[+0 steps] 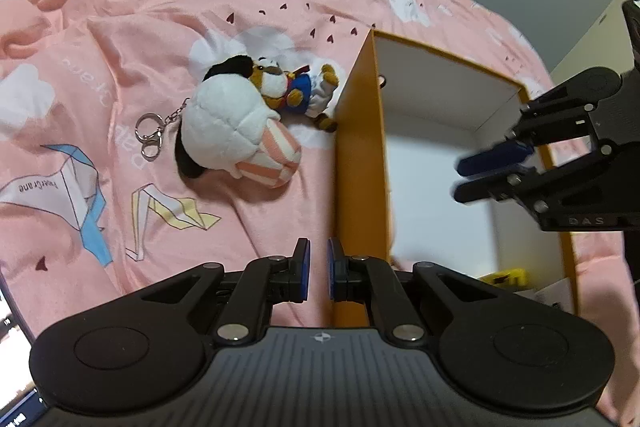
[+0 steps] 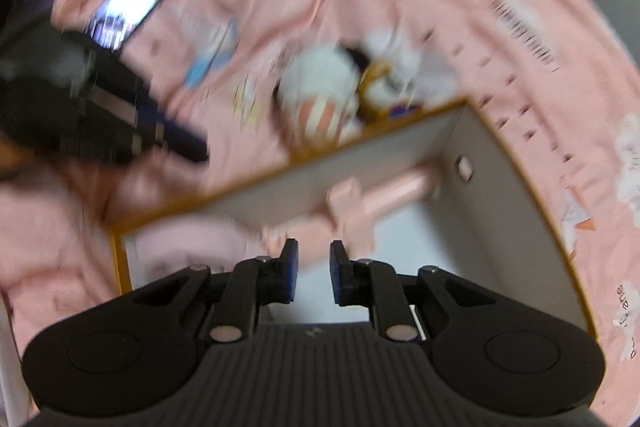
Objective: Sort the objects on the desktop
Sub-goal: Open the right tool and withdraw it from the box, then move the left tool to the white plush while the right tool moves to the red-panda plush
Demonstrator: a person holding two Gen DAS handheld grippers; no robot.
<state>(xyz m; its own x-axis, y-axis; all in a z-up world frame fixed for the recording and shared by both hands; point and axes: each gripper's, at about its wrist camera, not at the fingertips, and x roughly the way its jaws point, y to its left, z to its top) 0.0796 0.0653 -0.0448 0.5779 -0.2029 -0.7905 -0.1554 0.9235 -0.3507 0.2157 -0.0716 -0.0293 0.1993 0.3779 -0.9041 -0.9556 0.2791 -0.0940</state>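
Observation:
A white plush popcorn keychain (image 1: 236, 131) with a metal ring (image 1: 149, 135) lies on the pink bedspread (image 1: 120, 27), touching a small brown plush bear (image 1: 292, 87). An orange box (image 1: 360, 131) with a white inside stands to their right. My left gripper (image 1: 318, 273) is slightly open and empty, low over the spread by the box's near left wall. My right gripper (image 2: 313, 273) is open and empty above the box; it also shows in the left wrist view (image 1: 480, 173). A pink object (image 2: 376, 199) lies inside the box (image 2: 400, 143). The plush toys (image 2: 320, 99) appear blurred beyond it.
A lit phone (image 2: 128, 11) lies on the spread at the far left of the right wrist view. A yellow item (image 1: 506, 275) and white papers (image 1: 554, 293) sit in the box's near corner. A screen edge (image 1: 12, 327) shows at lower left.

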